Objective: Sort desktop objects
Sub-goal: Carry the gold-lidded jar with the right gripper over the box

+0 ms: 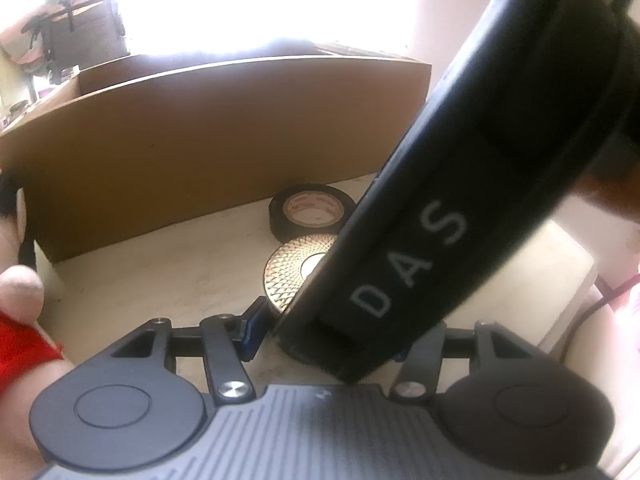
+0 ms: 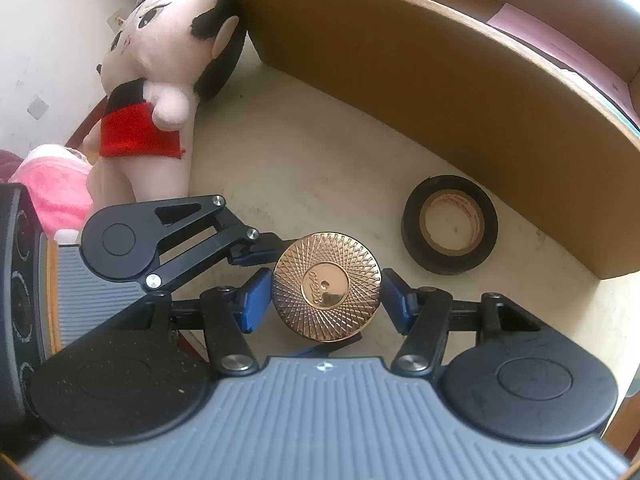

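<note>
A gold round case (image 2: pixel 326 286) with an engraved top sits between the blue pads of my right gripper (image 2: pixel 326 300), which touch its left and right edges. My left gripper reaches in from the left; one of its fingers (image 2: pixel 256 251) meets the case's upper-left edge, and a blue bit shows under the case. In the left wrist view the case (image 1: pixel 292 276) lies at the tips of my left gripper (image 1: pixel 328 328), half hidden by the right tool's black housing (image 1: pixel 440 208) marked DAS. A black tape roll (image 2: pixel 450 226) (image 1: pixel 312 210) lies flat beside the case.
A low cardboard box (image 2: pixel 400 80) (image 1: pixel 200 140) curves along the far side, with pink paper (image 2: pixel 560 40) inside. A plush doll (image 2: pixel 168 60) in red leans against its left end, next to a pink cloth (image 2: pixel 52 184). A white block (image 1: pixel 560 280) lies at the right.
</note>
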Demonstrator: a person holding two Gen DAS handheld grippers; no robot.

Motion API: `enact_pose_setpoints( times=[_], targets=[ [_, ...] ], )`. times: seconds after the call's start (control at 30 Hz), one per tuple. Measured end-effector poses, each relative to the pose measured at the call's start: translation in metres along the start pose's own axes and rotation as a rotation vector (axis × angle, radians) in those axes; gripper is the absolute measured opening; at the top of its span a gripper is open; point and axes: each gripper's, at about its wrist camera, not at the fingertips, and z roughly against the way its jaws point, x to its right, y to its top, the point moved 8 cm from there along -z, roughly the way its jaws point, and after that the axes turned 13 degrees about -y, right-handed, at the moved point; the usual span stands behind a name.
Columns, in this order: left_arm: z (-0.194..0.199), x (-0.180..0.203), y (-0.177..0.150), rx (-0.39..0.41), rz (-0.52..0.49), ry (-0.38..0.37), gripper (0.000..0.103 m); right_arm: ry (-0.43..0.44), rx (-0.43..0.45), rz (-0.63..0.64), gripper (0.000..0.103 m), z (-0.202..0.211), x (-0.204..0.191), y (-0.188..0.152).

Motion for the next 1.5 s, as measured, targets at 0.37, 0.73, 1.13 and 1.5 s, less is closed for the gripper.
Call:
enact_pose_setpoints(
  times=[0.37, 0.73, 1.13, 1.5],
  targets=[
    [0.002, 0.014, -0.011, 0.013, -0.031, -0.006, 0.057, 0.007, -0.007, 0.001, 0.058, 0.001, 0.001, 0.000],
    [0.010, 0.034, -0.024, 0.000, -0.028, -0.013, 0.057, 0.005, -0.005, 0.009, 0.058, 0.005, 0.001, 0.001],
    [0.034, 0.058, -0.021, -0.004, 0.006, -0.033, 0.057, 0.037, -0.003, -0.037, 0.057, 0.028, 0.008, 0.007],
    [0.066, 0.087, -0.010, -0.004, -0.030, 0.027, 0.057, 0.063, 0.010, -0.029, 0.057, 0.058, 0.011, 0.022]
  ],
)
